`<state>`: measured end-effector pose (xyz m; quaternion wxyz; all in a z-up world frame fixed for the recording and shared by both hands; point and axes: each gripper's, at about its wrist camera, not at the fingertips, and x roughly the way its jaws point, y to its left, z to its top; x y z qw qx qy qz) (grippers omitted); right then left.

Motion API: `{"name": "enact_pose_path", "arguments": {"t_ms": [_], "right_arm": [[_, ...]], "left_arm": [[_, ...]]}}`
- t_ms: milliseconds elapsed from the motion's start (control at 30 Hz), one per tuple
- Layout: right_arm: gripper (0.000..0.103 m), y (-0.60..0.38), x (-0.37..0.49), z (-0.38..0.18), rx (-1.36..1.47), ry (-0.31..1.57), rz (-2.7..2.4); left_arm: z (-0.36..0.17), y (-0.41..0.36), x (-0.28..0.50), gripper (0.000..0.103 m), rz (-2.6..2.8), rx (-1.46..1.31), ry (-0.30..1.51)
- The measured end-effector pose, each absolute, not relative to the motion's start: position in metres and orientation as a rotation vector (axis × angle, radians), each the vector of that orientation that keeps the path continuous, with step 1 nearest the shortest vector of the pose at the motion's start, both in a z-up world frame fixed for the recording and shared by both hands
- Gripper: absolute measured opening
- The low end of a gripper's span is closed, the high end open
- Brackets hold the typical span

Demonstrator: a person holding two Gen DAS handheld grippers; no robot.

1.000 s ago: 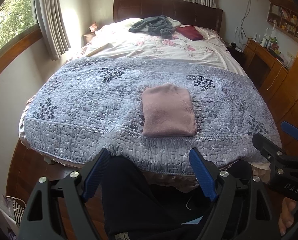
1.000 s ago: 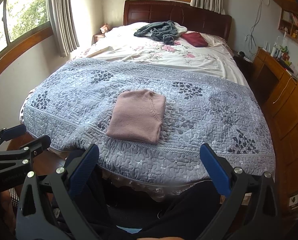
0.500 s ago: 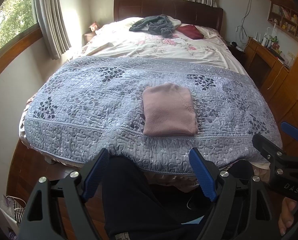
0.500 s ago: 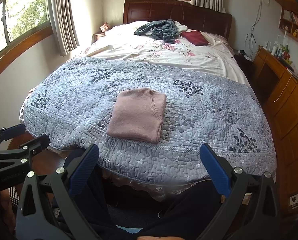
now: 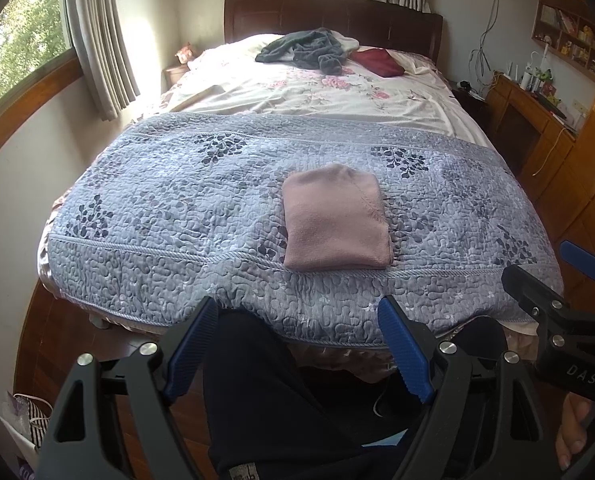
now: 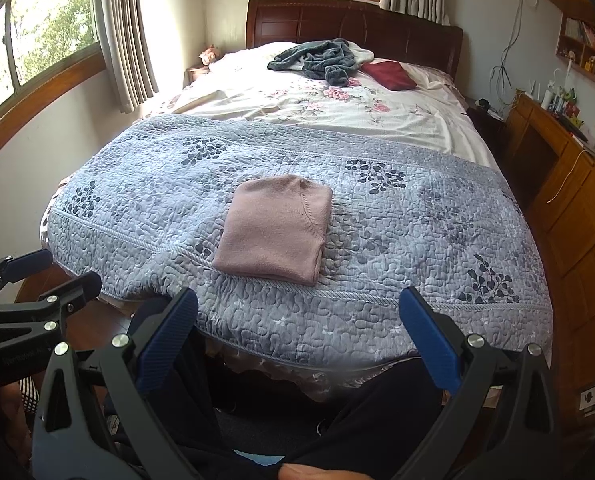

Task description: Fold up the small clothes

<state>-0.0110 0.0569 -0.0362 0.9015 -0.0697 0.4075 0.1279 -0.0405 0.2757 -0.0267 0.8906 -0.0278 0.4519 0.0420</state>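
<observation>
The pink sweater (image 5: 335, 218) lies folded into a neat, flat square on the gray-blue quilt (image 5: 177, 208), close to the near edge of the bed. It looks like the folding of this one is done, because no sleeve or loose part sticks out. It sits by the near edge, likely so the person can reach it without stretching.

The left gripper (image 5: 299, 350) is held low, in front of the bed and above the person's dark trousers (image 5: 281, 400). Its two blue fingers (image 5: 191, 346) are spread wide apart and nothing is between them. The right gripper (image 6: 297, 334) is the same: wide apart, holding nothing, low and near the person. Both are well apart from the sweater. I think they are pulled back like this because the sweater needs no more touching right now.

Far away, at the head of the bed, a dark gray-green garment (image 6: 317, 58) lies in a messy heap on the flowery sheet (image 6: 317, 108). Just to its right is a dark red cloth (image 6: 389, 74). These may be the next small clothes to fold, but I cannot be sure.

For boxes and bags: in the left wrist view, a striped bag (image 5: 33, 424) sits on the floor at the near left. I cannot see what is inside it. On the far right, wall shelves (image 5: 569, 38) hold small things that are too tiny to name.
</observation>
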Motion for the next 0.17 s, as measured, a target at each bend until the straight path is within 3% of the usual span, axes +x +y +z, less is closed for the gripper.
{"name": "enact_pose_path", "arguments": {"t_ms": [167], "right_arm": [[0.1, 0.0563, -0.0118, -0.0376, -0.141, 0.853, 0.271]], "left_arm": [[-0.0258, 0.274, -0.0407, 0.083, 0.09, -0.053, 0.937]]}}
